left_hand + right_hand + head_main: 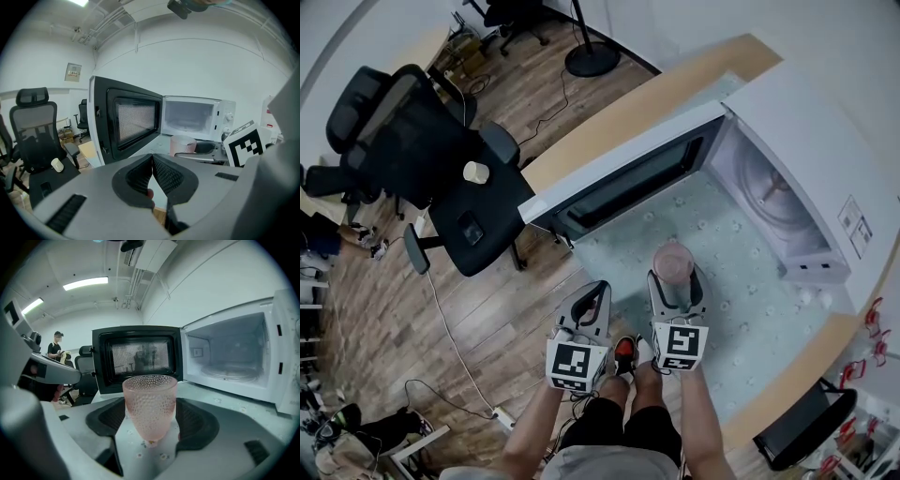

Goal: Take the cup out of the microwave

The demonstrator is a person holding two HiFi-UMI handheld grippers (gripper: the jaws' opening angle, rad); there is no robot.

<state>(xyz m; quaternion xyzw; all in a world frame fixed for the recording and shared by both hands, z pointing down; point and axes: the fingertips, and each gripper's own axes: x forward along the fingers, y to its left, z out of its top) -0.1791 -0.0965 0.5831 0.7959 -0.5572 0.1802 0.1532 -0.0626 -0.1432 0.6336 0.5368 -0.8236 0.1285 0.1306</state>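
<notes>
My right gripper point(150, 420) clamps the pink cup point(150, 401) upright before the open microwave point(234, 362); my left gripper point(152, 159) hangs alongside, jaws together, empty.

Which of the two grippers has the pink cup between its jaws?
The right gripper: its jaws close on the pink cup, while the left gripper is shut and empty.

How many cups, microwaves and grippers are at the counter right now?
Pink dimpled translucent cup: 1
White microwave oven, door open: 1
Handheld two-jaw grippers: 2 (left gripper shut and empty; right gripper shut on the cup)
Total: 4
</notes>
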